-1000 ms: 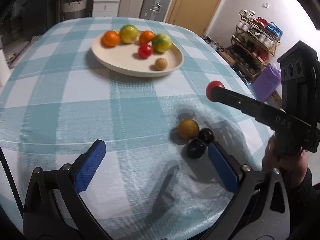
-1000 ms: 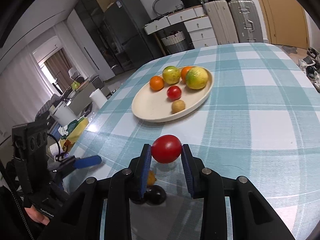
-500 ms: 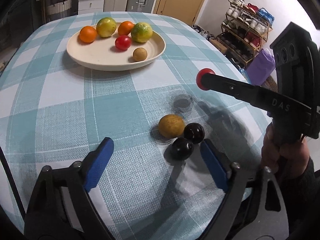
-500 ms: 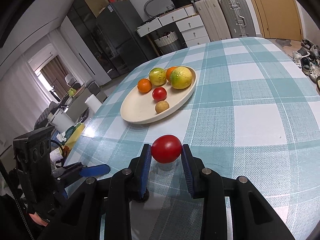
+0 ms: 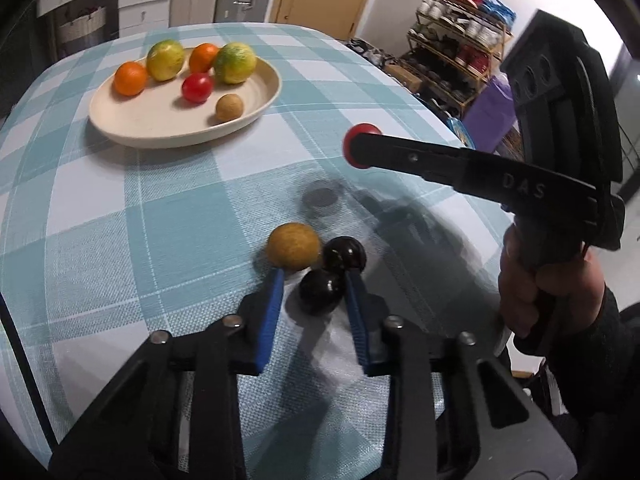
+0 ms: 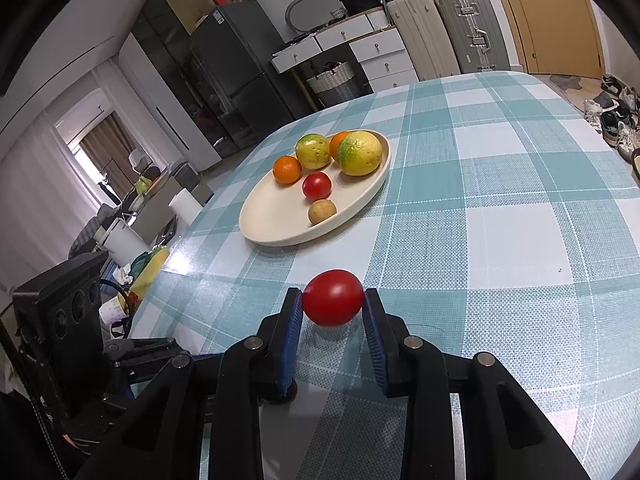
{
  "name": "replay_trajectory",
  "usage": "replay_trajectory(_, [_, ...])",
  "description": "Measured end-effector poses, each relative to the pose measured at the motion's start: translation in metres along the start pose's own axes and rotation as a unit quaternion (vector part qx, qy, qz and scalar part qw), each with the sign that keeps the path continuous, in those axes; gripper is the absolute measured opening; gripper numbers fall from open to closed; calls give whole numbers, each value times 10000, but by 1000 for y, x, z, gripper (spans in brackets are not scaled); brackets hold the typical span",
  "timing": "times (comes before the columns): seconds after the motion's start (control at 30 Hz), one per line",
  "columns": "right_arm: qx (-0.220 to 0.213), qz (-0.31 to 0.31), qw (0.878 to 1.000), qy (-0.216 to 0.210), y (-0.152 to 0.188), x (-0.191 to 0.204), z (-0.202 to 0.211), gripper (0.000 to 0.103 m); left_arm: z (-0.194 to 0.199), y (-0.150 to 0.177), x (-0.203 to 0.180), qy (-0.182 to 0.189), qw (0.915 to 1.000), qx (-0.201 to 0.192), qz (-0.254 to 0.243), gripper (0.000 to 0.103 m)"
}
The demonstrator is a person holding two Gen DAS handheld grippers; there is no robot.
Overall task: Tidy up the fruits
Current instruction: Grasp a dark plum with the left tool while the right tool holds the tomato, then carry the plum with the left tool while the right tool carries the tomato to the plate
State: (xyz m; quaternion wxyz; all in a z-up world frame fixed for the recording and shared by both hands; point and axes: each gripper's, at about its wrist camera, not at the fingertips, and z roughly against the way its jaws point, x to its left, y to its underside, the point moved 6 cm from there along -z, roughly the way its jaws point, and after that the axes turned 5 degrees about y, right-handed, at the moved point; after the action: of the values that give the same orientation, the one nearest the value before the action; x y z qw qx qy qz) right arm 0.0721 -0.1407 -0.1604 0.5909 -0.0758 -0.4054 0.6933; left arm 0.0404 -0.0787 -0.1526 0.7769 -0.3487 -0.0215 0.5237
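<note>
The left gripper (image 5: 314,280) has just been closing, and its blue pads now clamp a dark plum (image 5: 322,290) that sits on the table (image 5: 160,216) near its front edge. A second dark plum (image 5: 344,255) lies just beyond, touching the first, and a brown fruit (image 5: 294,246) rests beside both, against the tip of the left pad. The right gripper (image 6: 332,302) is clamped on a red tomato (image 6: 333,297), held above the checked cloth and clear of it; in the left wrist view it reaches in from the right edge, gripped by a hand (image 5: 550,288) in a dark sleeve. Toward the far left of the table stands a cream plate (image 5: 160,132). On it are two oranges, one (image 5: 130,78) at the left and one (image 5: 203,57) at the back, two yellow-green citrus, one (image 5: 165,59) between the oranges and one (image 5: 235,62) at the right, a tomato (image 5: 197,87) in the middle and a small brown fruit (image 5: 229,107) near the plate's near rim.
</note>
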Motion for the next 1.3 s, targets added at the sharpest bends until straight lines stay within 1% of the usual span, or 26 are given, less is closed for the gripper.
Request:
replay_trajectory(0.03, [6,-8,10000,1,0,0,0,32,-1,0,-2,50,10000,34,-15,21])
replay_trajectory(0.1, [10,-7,10000,3,0,0,0,32,-1,0,-2,57,10000,64,-14,21])
replay_trajectory(0.2, [24,5,10000,30,0,0,0,32,2,0,1,178,9997,137,30,21])
replay_trajectory(0.3, [37,28,10000,32,-1,1,0,32,9,-2,10,151,9998,82,89,21])
replay_trajectory(0.37, [32,47,10000,35,-2,2,0,32,18,-6,17,251,9995,-13,210,21])
replay_trajectory(0.53, [19,18,10000,-48,-9,3,-4,32,40,-22,39,163,9983,-305,465,21])
replay_trajectory(0.63, [8,8,9999,-108,-16,5,-8,32,53,-38,58,118,9964,-536,652,21])
replay_trajectory(0.87, [-34,135,9997,-194,-42,15,-20,32,65,-80,96,8,9911,-863,1014,21])
replay_trajectory(1.13, [-7,360,9991,-228,-82,30,-45,32,56,-135,121,-6,9891,-982,1100,21])
replay_trajectory(1.3, [73,409,9988,-247,-102,35,-65,32,45,-160,133,4,9884,-969,1173,21])
